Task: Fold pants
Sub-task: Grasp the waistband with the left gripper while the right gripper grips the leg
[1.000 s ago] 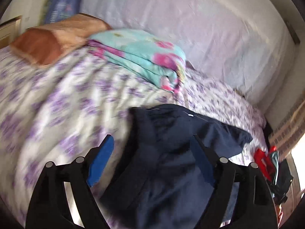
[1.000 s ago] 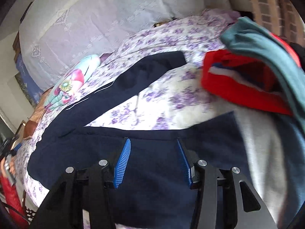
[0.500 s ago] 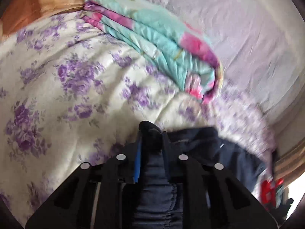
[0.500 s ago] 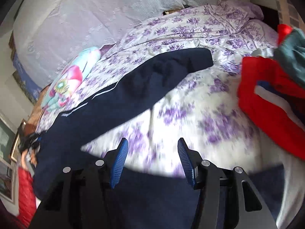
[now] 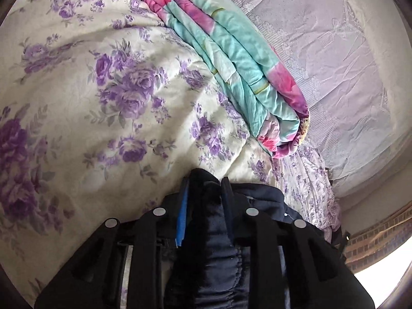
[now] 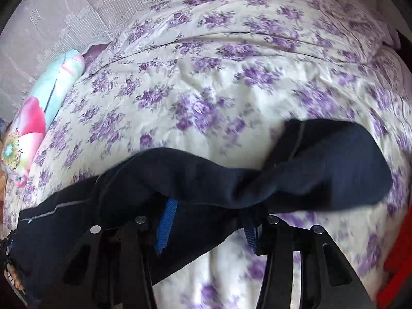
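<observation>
Two grippers, left gripper pinching pants waistband, right gripper seemingly open.

The navy pants are bunching up with their elastic waistband pinched between the left jaws, while one dark leg is draping slack across and in front of the right jaws.
</observation>
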`<action>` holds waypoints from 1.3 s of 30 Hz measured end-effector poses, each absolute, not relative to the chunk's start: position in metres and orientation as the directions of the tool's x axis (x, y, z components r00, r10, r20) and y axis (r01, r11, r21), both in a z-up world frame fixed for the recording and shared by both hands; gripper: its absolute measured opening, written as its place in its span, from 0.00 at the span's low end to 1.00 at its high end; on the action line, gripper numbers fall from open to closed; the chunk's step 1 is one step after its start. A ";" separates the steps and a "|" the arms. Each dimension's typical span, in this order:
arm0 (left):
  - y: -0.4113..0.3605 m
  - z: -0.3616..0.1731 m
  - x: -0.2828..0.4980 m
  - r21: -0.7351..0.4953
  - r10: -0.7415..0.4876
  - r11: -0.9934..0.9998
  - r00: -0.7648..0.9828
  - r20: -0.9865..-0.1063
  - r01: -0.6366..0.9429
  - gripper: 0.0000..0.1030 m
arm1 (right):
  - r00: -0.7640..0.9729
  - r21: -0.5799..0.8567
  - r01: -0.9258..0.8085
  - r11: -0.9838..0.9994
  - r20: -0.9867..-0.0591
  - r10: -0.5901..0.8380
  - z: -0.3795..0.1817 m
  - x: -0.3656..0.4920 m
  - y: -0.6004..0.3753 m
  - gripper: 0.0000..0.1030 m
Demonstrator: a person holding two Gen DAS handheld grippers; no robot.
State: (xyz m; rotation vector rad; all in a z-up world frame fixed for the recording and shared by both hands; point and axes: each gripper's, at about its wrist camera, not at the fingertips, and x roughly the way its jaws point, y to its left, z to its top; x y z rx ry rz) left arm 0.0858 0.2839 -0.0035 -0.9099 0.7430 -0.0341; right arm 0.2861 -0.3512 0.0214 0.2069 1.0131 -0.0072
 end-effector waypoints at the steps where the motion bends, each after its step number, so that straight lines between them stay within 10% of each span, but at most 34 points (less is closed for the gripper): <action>1: 0.285 -0.004 0.085 -0.732 -0.333 0.624 0.755 -0.565 -0.272 0.23 | 0.518 0.144 0.088 0.986 -0.852 0.079 0.023 0.298 -0.341 0.48; 18: 0.282 -0.002 0.090 -0.727 -0.341 0.630 0.745 -0.573 -0.271 0.31 | 0.558 0.453 0.172 0.875 -0.776 0.292 0.016 0.210 -0.422 0.53; 26: 0.283 -0.004 0.091 -0.746 -0.361 0.617 0.753 -0.550 -0.250 0.35 | 0.752 0.136 0.099 0.986 -0.659 0.015 0.088 0.283 -0.368 0.50; 39: 0.277 -0.001 0.096 -0.720 -0.355 0.652 0.743 -0.568 -0.238 0.43 | 0.629 0.357 0.166 0.919 -0.756 0.180 0.026 0.258 -0.420 0.55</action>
